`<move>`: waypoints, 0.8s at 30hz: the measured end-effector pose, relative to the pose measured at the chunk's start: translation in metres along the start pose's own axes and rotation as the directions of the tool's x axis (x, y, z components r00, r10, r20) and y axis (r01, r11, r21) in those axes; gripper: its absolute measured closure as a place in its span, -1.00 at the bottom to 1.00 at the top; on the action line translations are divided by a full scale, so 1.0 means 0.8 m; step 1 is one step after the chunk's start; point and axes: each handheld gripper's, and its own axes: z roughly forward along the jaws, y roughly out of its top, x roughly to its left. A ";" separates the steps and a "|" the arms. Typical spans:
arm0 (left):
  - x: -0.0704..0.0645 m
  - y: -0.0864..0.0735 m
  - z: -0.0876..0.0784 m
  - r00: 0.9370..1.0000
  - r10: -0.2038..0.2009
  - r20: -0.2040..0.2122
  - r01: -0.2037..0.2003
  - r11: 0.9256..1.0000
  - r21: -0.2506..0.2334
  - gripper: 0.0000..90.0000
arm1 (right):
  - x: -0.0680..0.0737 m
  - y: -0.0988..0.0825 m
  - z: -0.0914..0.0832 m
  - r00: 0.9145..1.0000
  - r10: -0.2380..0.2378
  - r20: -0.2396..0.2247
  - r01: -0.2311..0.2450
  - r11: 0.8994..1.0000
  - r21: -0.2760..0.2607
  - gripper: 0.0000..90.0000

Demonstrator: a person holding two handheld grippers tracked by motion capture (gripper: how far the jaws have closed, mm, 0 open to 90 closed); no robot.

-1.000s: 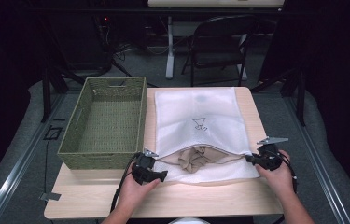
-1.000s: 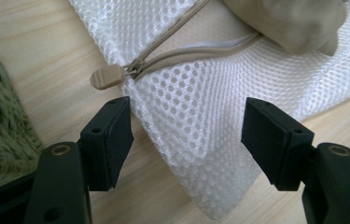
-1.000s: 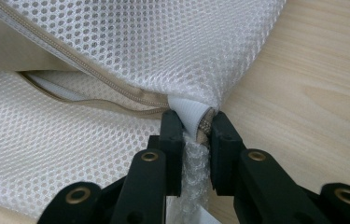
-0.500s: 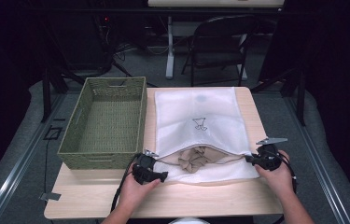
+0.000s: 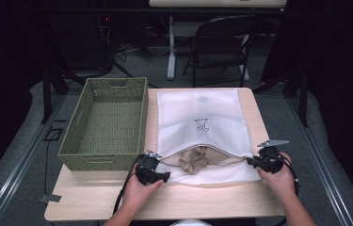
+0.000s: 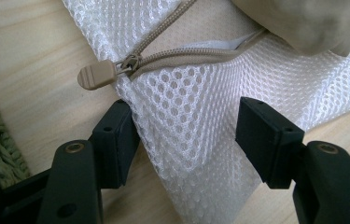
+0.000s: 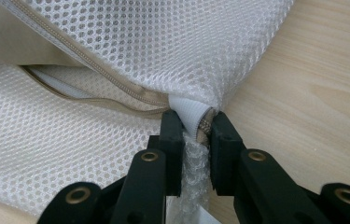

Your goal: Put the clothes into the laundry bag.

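A white mesh bag (image 5: pixel 202 108) lies flat on the table, its zipper open along the near edge. A crumpled beige cloth (image 5: pixel 194 160) shows in the opening. My left gripper (image 5: pixel 167 176) is at the bag's near left corner. In the left gripper view its jaws (image 6: pixel 189 126) are open and have just been closing, with the mesh corner (image 6: pixel 200 93) between them. The beige zipper pull (image 6: pixel 97 74) lies just beyond. My right gripper (image 5: pixel 250 161) is shut on the bag's white zipper end (image 7: pixel 189 109) at the near right corner.
A green woven basket (image 5: pixel 116 82) stands on the left half of the wooden table (image 5: pixel 202 202), close beside the bag and just behind my left gripper. A folding chair (image 5: pixel 221 47) stands on the floor beyond the table's far edge.
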 end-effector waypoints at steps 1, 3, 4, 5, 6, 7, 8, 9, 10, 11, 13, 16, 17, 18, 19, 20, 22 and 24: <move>0.000 0.000 0.000 1.000 0.000 0.000 0.000 1.000 0.000 -0.11 | 0.000 0.000 0.000 1.000 0.000 0.000 0.000 1.000 0.000 0.73; 0.000 0.001 0.001 1.000 0.003 -0.008 -0.003 1.000 -0.006 -0.09 | 0.001 -0.001 0.000 1.000 -0.004 -0.004 0.004 1.000 -0.003 0.73; 0.000 0.001 0.002 1.000 0.007 -0.008 -0.007 1.000 -0.008 -0.08 | 0.002 -0.001 0.000 1.000 -0.004 -0.009 0.004 1.000 0.000 0.73; 0.000 0.001 0.002 1.000 0.007 -0.008 -0.007 1.000 -0.008 -0.07 | 0.003 -0.001 0.000 1.000 -0.008 -0.006 0.008 1.000 0.003 0.73; -0.001 0.002 0.002 1.000 0.011 -0.014 -0.011 1.000 -0.009 -0.06 | 0.003 -0.001 0.000 1.000 -0.012 -0.011 0.012 1.000 0.000 0.73; -0.001 0.002 0.002 1.000 0.011 -0.014 -0.011 1.000 -0.009 -0.06 | 0.003 -0.001 0.000 1.000 -0.012 -0.011 0.012 1.000 0.000 0.73; -0.003 0.002 0.003 1.000 0.012 -0.023 -0.013 1.000 -0.015 -0.05 | 0.004 -0.001 0.000 1.000 -0.010 -0.017 0.010 1.000 -0.002 0.73; -0.003 0.002 0.002 0.999 0.024 -0.026 -0.024 1.000 -0.011 -0.04 | 0.004 -0.001 0.000 1.000 -0.013 -0.013 0.013 1.000 -0.001 0.73; -0.003 0.002 0.002 0.999 0.026 -0.030 -0.026 1.000 -0.014 -0.03 | 0.005 -0.001 0.000 1.000 -0.010 -0.009 0.010 1.000 -0.005 0.73; -0.004 0.003 0.002 0.999 0.024 -0.029 -0.025 1.000 -0.013 -0.01 | 0.005 -0.001 0.000 1.000 -0.015 -0.010 0.015 1.000 -0.001 0.73; -0.004 0.003 0.002 0.999 0.028 -0.029 -0.028 1.000 -0.012 0.03 | 0.006 -0.001 0.000 1.000 -0.017 -0.017 0.017 1.000 -0.004 0.73; -0.003 0.003 0.002 0.999 0.033 -0.019 -0.034 0.999 -0.014 0.24 | 0.008 -0.001 0.000 1.000 -0.017 -0.009 0.017 1.000 -0.004 0.73; -0.003 0.003 0.002 0.999 0.044 -0.020 -0.044 0.999 -0.019 0.30 | 0.008 -0.001 -0.001 1.000 -0.023 -0.015 0.023 1.000 -0.002 0.73; -0.004 0.003 0.001 0.999 0.043 -0.028 -0.043 0.999 -0.022 0.33 | 0.009 -0.001 -0.001 1.000 -0.023 -0.018 0.022 1.000 -0.003 0.73; -0.004 0.004 0.001 0.999 0.040 -0.029 -0.040 0.999 -0.018 0.35 | 0.009 -0.001 -0.001 1.000 -0.025 -0.016 0.025 1.000 0.001 0.73; -0.004 0.004 0.001 0.999 0.041 -0.031 -0.042 0.999 -0.017 0.38 | 0.010 -0.001 -0.001 1.000 -0.021 -0.019 0.021 1.000 -0.004 0.73; -0.004 0.004 0.001 0.998 0.042 -0.037 -0.043 0.999 -0.019 0.43 | 0.012 0.000 -0.001 0.999 -0.025 -0.023 0.025 1.000 0.001 0.73; -0.004 0.004 0.000 0.999 0.037 -0.039 -0.038 0.999 -0.022 0.49 | 0.013 0.000 -0.001 0.999 -0.031 -0.031 0.031 1.000 0.002 0.74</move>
